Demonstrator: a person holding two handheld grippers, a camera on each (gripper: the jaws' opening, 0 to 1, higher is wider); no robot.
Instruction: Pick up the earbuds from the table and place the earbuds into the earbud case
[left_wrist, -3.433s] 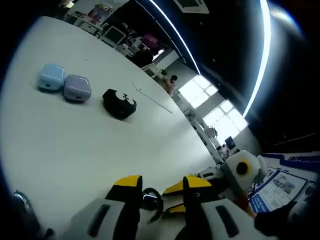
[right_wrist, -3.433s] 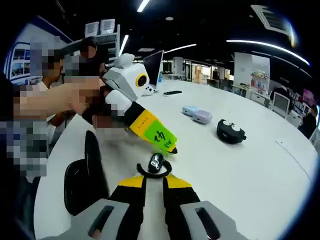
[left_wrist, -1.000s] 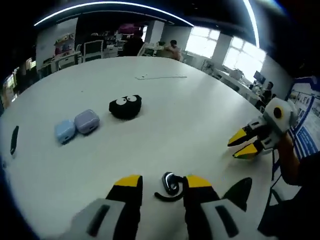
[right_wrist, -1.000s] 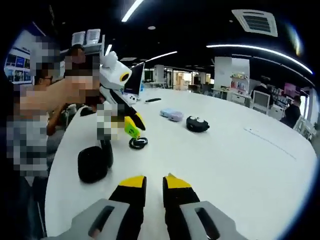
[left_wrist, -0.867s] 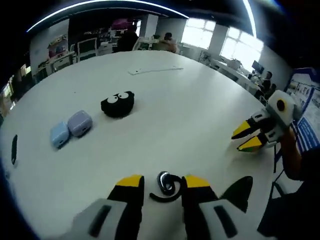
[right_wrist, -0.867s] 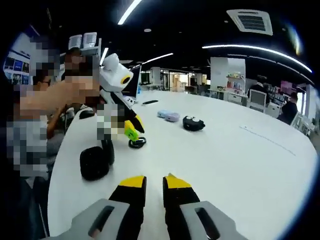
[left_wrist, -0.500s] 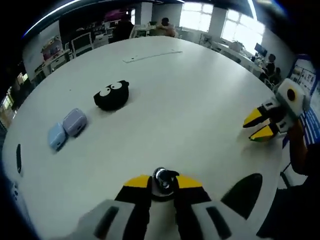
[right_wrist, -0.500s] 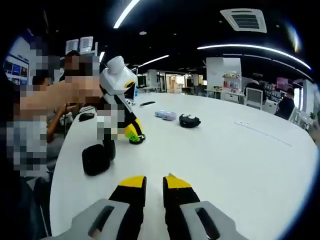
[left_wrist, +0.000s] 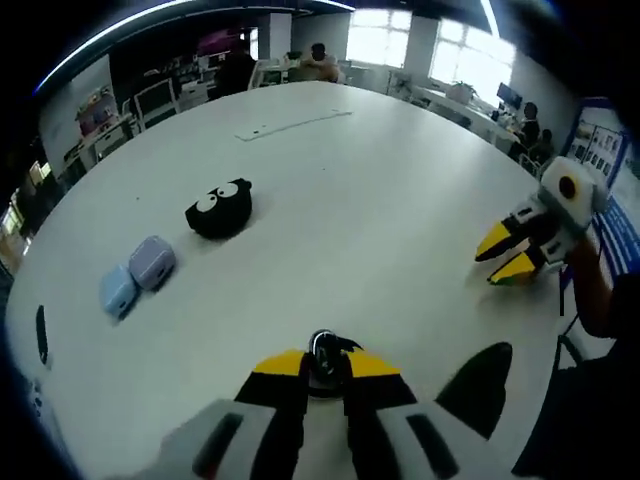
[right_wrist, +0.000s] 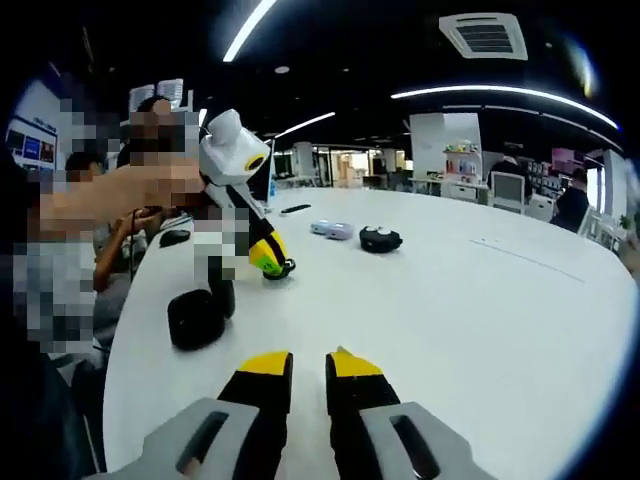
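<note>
My left gripper (left_wrist: 323, 362) is shut on a black earbud (left_wrist: 322, 350) with an ear hook, just over the white table (left_wrist: 380, 190). In the right gripper view the same left gripper (right_wrist: 272, 266) points down at the table with the earbud (right_wrist: 286, 268) at its tips. The open black earbud case (right_wrist: 195, 316) stands just left of it, lid up; in the left gripper view the case (left_wrist: 480, 385) is a dark shape to the right of my jaws. My right gripper (right_wrist: 308, 368) holds nothing, its jaws close together; the left gripper view has it (left_wrist: 508, 257) at the right.
A black pouch with cartoon eyes (left_wrist: 218, 208), a purple case (left_wrist: 152, 262) and a light blue case (left_wrist: 117, 292) lie to the left. A dark phone (left_wrist: 41, 335) rests near the table edge. A person's arm reaches in from the left of the right gripper view.
My left gripper, open around the earbud lying on the table a second ago, has shut on it. The right gripper has stayed back with its jaws unchanged.
</note>
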